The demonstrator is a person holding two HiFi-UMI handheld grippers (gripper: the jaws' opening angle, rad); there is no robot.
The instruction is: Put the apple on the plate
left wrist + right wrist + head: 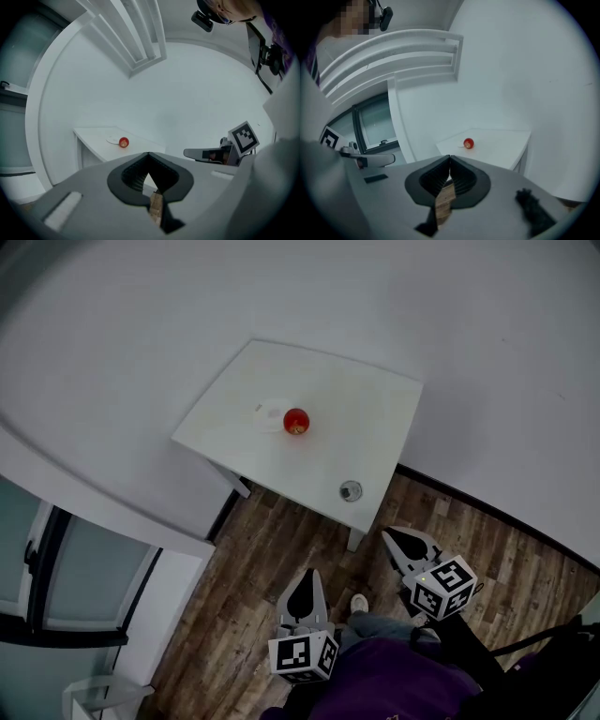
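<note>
While you held both grippers above the floor, well short of the table, the left gripper had its jaws pressed together on nothing, and the right gripper was the same. The apple sat on the table just beside the plate, not on it. A small round object stood near the table's front edge, apart from both.

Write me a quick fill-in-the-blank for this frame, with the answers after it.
The round ___ apple lies on the white square table. It sits beside the small white round plate, not yet ___ it. The left gripper and right gripper hold their fingers ___, with nothing between.
Missing: red; on; shut
</note>
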